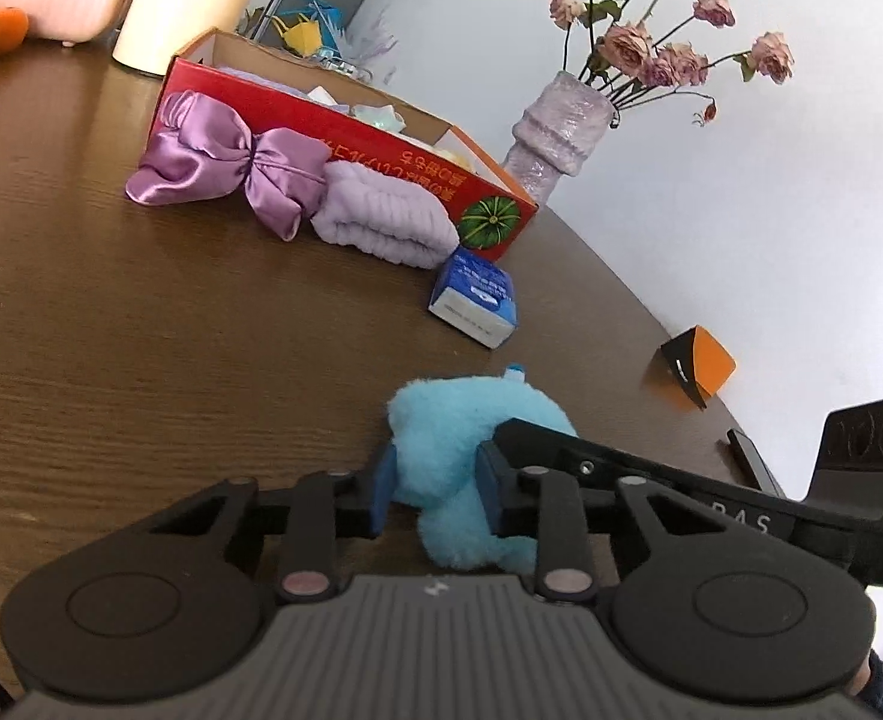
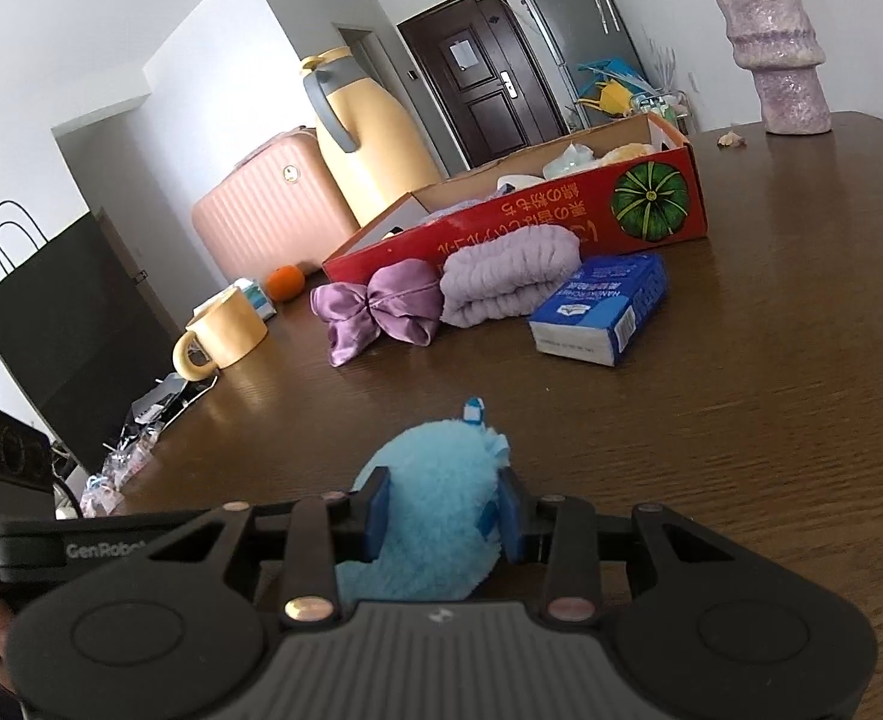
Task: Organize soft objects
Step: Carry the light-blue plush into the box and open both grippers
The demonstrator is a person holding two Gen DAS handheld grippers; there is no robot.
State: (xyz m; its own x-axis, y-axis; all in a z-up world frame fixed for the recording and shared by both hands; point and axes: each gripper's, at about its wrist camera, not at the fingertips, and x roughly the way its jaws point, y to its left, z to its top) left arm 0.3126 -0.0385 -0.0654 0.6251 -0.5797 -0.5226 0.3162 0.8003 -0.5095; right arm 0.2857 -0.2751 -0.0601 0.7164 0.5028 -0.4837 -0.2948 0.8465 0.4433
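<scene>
A: Nearest first. Left gripper (image 1: 435, 489)?
B: Jaws narrow, blue pads on both sides of the blue plush toy (image 1: 471, 456). Fur bulges round the pads, so it has hold of it.

A: Right gripper (image 2: 447, 510)?
B: Same toy (image 2: 435, 504), pads pressed into its flanks, jaws only partly apart. Both grippers grip one toy. In the left view the right gripper's body comes in from the right, touching the toy.

A: Where's the toy?
B: Between the pads, low over the brown table (image 1: 141, 360). Can't tell whether it touches the wood.

A: Further out?
B: Ahead of the right gripper and a bit to the right, a blue tissue pack (image 2: 603, 312) lies flat. Just behind it a folded lilac towel (image 2: 510, 276), and left of that, touching it, a purple satin bow (image 2: 381, 306). Both sit against the front wall of the red cardboard box (image 2: 537, 222).

A: Box contents?
B: Open top, pale soft things inside, too small to name.

A: Beyond?
B: Yellow mug (image 2: 225, 336) off left, orange (image 2: 285, 283) behind it. Purple vase (image 2: 771, 48) far right, past the box. Left view shows dried roses (image 1: 669, 30) in it, and a small orange and black box (image 1: 699, 372) at the table edge on the right.
</scene>
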